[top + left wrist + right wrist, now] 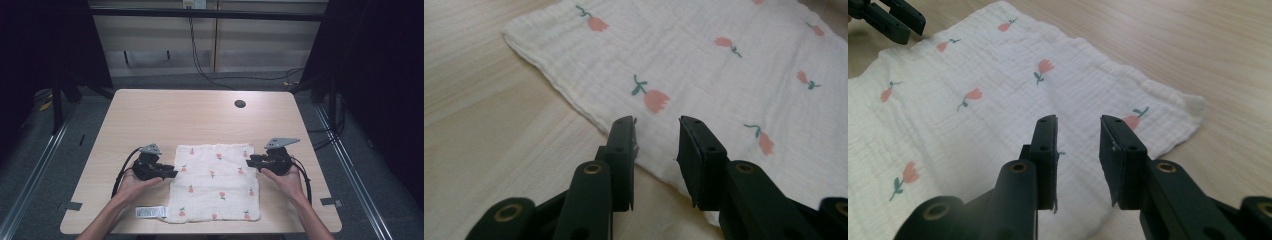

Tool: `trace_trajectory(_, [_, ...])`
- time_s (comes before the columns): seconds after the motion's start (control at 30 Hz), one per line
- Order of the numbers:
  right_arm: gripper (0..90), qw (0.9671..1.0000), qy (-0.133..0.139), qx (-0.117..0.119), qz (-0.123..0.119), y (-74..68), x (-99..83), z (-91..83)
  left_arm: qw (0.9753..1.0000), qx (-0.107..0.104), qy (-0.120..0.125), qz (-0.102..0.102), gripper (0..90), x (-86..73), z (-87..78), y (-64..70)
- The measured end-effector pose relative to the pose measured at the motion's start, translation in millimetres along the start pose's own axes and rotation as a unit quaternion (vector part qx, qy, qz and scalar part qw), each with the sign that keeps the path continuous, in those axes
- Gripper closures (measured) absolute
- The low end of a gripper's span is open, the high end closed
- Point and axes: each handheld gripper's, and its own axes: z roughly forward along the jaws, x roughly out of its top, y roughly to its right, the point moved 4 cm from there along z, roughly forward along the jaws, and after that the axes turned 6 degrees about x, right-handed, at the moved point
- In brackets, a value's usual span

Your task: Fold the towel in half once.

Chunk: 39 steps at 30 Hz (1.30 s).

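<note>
White cloth (215, 182) printed with small pink flowers lies flat and spread open on the near half of the bench (150, 115), its front edge close to the bench's near edge; a white care label (150, 212) sticks out from its near-left corner onto the wood. Left gripper (172, 174) sits at the cloth's left edge, about midway along it; right gripper (250, 162) sits at the right edge, nearer the far-right corner. Both are held low and point inward toward each other, one per side, which reads as a set-up for a two-handed pickup or fold. In the left gripper view the left gripper's fingers (624, 150) stand apart with nothing between them, tips over the cloth's hem where the fabric meets bare wood. In the right gripper view the right gripper's fingers (1045, 145) are likewise apart and empty, hovering over the cloth just inside its edge, with the rounded far-right corner off to the side. Whether either tip touches the fabric cannot be told. Judgement: grasp not yet made; approaching at the borders keeps the fabric flat and lets each side lift evenly.
</note>
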Motion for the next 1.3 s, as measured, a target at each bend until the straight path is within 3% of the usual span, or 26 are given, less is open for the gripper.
trace_trajectory(0.13, [68.4,0.9999,0.001,-0.012,0.008,10.5,2.0,-4.5,0.9998,0.014,0.010,-0.011,66.3,8.1,-0.1,-4.0])
trace_trajectory(0.33, [67.8,0.9989,-0.007,-0.033,0.033,39.4,4.8,-3.8,0.9999,0.013,0.002,0.002,72.7,16.8,16.0,-5.7])
trace_trajectory(0.47, [67.7,0.9985,-0.017,-0.037,0.038,54.9,10.6,7.5,0.9998,0.017,-0.011,0.006,73.6,14.4,21.2,-7.3])
trace_trajectory(0.63, [66.6,0.9977,-0.026,-0.048,0.040,68.2,18.8,25.9,0.9999,0.013,-0.006,-0.001,71.5,14.6,21.8,-8.0])
trace_trajectory(0.83, [66.5,0.9967,-0.041,-0.053,0.045,75.8,19.6,42.7,0.9998,0.020,-0.003,-0.006,67.9,18.9,17.2,-14.0])
trace_trajectory(1.17, [68.2,0.9951,-0.052,-0.068,0.051,83.1,16.8,50.9,0.9981,0.043,0.022,-0.037,66.2,29.9,11.0,-41.7])
trace_trajectory(1.3, [82.1,0.9958,-0.049,-0.061,0.047,81.9,16.6,51.8,0.9979,0.046,0.011,-0.045,65.2,26.5,19.0,-47.2])
